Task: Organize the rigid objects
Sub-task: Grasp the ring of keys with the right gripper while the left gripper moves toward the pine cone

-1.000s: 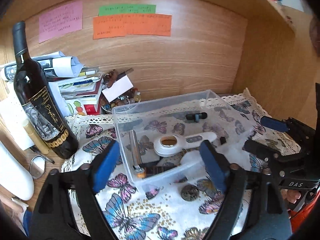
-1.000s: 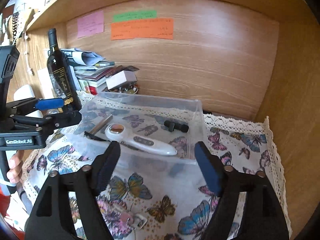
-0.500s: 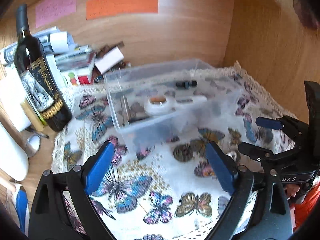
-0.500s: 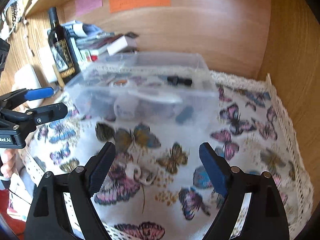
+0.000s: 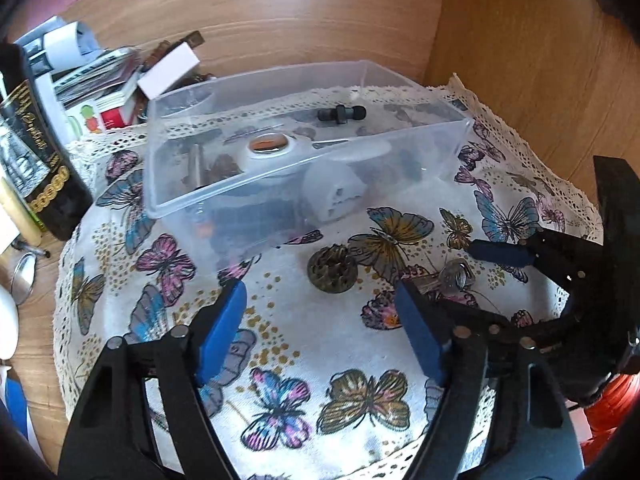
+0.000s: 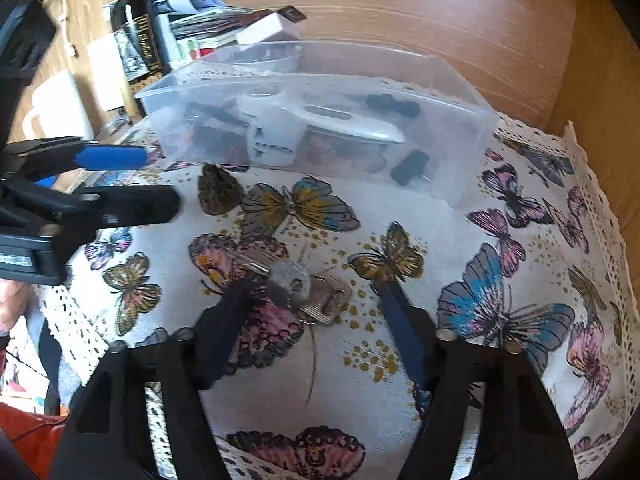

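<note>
Both claws have dropped — right claw (image 6: 316,296) closing around silver keys (image 6: 308,292), left claw (image 5: 320,316) closing over a dark round disc (image 5: 332,268), neither gripped.

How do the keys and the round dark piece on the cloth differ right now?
The keys are shiny, flat silver metal; the round dark piece is a dull brownish disc with a textured top. The keys lie between the closing right tongs; the disc lies ahead of the closing left tongs, nearer the clear bin. Both rest on the butterfly cloth, outside the bin, ungripped.
</note>
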`<state>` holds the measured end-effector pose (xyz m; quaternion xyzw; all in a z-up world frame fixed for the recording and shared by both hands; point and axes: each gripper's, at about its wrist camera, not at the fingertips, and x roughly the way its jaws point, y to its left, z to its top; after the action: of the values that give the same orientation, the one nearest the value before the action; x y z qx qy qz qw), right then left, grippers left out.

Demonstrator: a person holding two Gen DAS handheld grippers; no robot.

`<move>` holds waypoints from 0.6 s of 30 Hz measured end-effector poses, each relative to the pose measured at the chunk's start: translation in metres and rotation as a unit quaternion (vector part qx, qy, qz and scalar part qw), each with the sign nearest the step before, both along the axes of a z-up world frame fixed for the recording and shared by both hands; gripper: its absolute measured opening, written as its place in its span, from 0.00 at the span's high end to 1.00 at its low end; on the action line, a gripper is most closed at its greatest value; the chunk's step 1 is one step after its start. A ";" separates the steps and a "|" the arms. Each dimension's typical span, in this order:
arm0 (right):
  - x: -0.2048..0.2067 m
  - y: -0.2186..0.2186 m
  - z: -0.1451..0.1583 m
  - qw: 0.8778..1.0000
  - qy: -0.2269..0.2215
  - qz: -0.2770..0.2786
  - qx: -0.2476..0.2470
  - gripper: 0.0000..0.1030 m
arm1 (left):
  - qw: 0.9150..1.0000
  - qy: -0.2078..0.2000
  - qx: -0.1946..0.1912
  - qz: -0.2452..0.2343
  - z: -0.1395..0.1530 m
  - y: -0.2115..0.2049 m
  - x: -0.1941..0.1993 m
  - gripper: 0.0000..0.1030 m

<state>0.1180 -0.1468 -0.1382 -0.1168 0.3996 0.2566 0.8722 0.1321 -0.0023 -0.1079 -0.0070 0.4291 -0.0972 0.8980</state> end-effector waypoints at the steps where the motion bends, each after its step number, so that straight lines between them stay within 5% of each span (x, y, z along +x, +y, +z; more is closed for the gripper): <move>1: 0.001 -0.001 0.000 1.000 0.001 -0.004 0.002 0.45 | 1.000 0.003 -0.001 -0.002 -0.001 -0.002 0.003 0.31; 8: 0.003 -0.008 0.002 1.000 -0.003 -0.022 0.012 0.75 | 0.999 0.036 -0.019 -0.012 -0.014 -0.010 0.022 0.53; 12: 0.003 -0.007 0.003 1.000 -0.001 -0.024 0.021 0.75 | 0.999 0.039 -0.017 -0.012 -0.020 -0.011 0.027 0.71; 18: 0.002 -0.013 0.005 0.999 -0.001 -0.034 0.029 0.75 | 1.000 0.017 -0.021 -0.009 -0.013 -0.006 0.019 0.71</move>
<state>0.1199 -0.1594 -0.1332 -0.0781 0.3949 0.2378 0.8840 0.1507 -0.0083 -0.1210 -0.0241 0.4418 -0.1140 0.8895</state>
